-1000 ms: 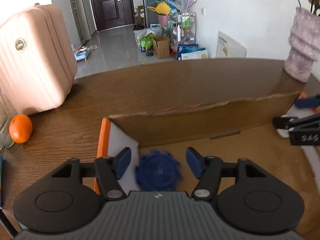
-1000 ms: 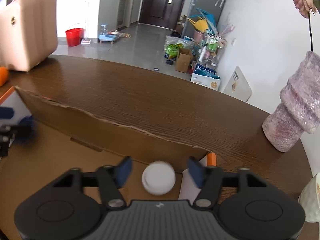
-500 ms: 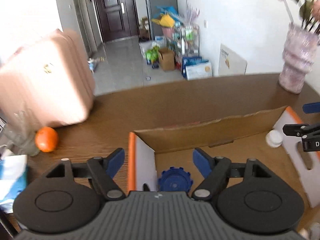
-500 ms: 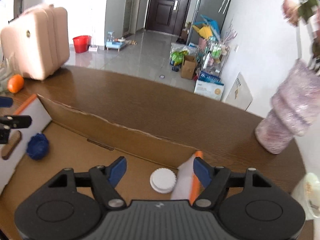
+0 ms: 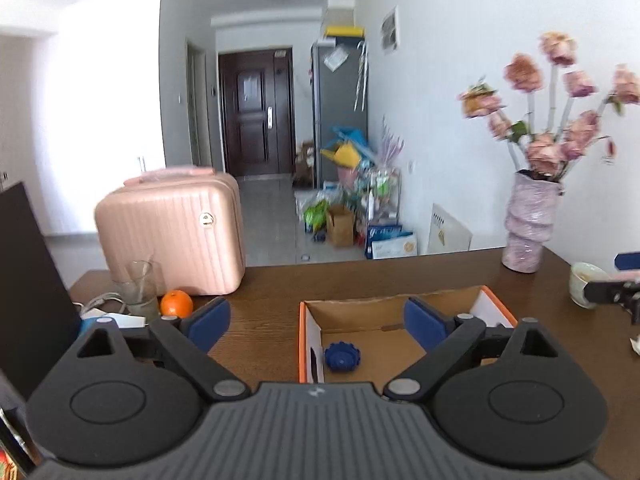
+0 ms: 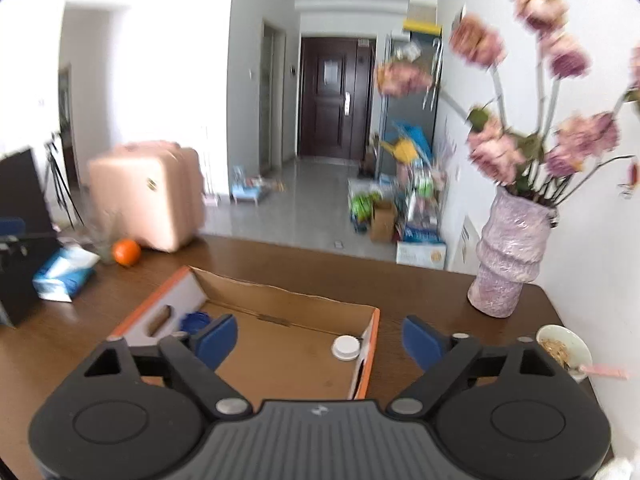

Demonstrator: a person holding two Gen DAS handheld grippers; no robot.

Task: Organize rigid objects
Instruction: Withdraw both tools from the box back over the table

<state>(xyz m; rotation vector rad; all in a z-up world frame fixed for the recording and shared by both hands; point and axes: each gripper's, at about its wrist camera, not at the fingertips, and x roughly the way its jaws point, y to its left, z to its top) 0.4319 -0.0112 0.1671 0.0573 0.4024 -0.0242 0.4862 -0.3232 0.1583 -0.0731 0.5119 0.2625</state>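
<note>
An open cardboard box (image 5: 384,304) (image 6: 280,300) with orange-edged white end flaps lies on the brown table. A blue toothed cap (image 5: 342,356) (image 6: 194,322) rests on the box floor at its left end. A white round cap (image 6: 346,347) rests at its right end. My left gripper (image 5: 316,320) hovers well above and short of the box, its jaws opening, nothing between them. My right gripper (image 6: 318,338) hangs likewise above the box's right part, jaws opening and empty. The right gripper's fingers (image 5: 612,290) show at the right edge of the left wrist view.
A pink suitcase (image 5: 172,236), a glass (image 5: 138,288) and an orange (image 5: 176,303) stand at the table's far left, with a blue tissue pack (image 6: 64,274) and a dark screen (image 5: 28,280). A vase (image 6: 510,256) with flowers and a bowl (image 6: 564,348) stand right.
Both grippers have let go of their caps, opened wide, and pulled up and back from the box. The blue and white caps stay on the box floor.
</note>
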